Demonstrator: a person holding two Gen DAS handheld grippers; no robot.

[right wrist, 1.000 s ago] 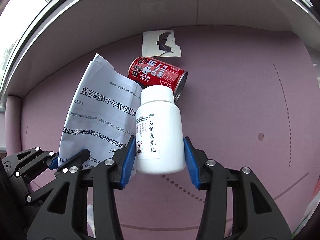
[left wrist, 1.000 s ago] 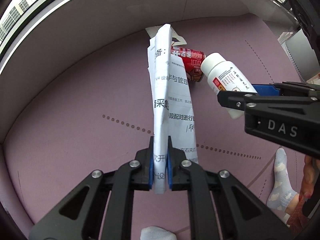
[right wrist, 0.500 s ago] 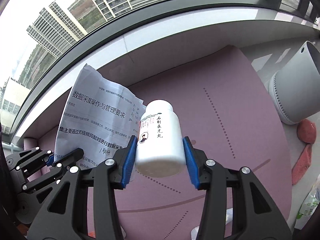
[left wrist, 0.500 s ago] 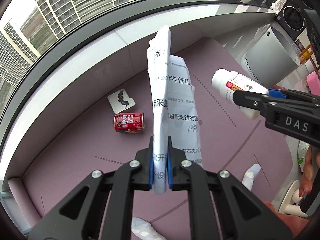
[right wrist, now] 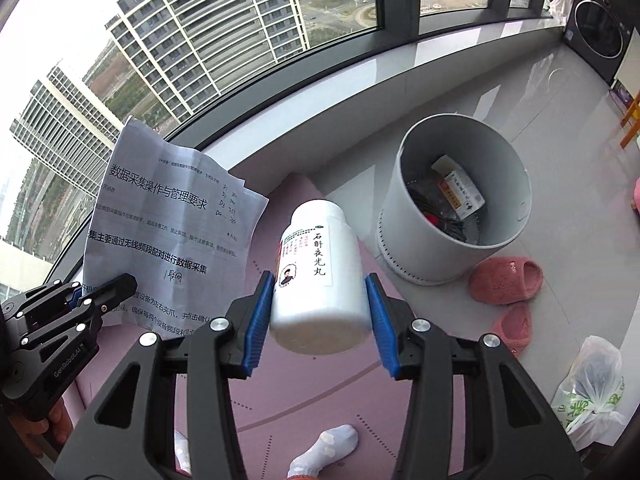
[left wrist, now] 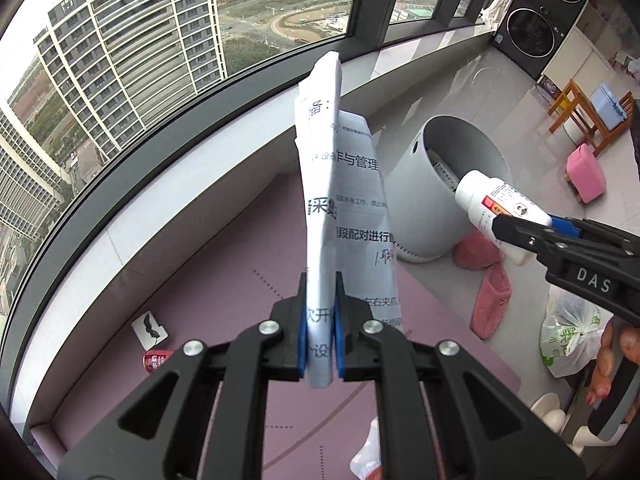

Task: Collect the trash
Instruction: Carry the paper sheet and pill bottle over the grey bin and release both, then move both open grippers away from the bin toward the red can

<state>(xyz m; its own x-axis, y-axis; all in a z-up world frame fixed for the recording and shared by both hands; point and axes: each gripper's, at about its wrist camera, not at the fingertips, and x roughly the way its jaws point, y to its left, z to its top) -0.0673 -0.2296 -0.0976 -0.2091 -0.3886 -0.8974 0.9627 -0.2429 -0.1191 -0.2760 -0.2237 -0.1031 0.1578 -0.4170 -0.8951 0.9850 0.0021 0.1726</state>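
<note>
With my left gripper (left wrist: 320, 334) pinching a printed sheet (left wrist: 344, 208) and my right gripper (right wrist: 318, 320) clamping a white pill bottle (right wrist: 316, 276), both hang short of the partly filled grey bin (right wrist: 460, 196), while a red can (left wrist: 157, 360) waits on the pink mat (left wrist: 224, 280).

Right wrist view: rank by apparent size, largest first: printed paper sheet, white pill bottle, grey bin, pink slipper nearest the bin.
1. Printed paper sheet
2. Grey bin, close to the sheet, so their order is unsure
3. White pill bottle, enlarged by being nearest the camera
4. Pink slipper
</note>
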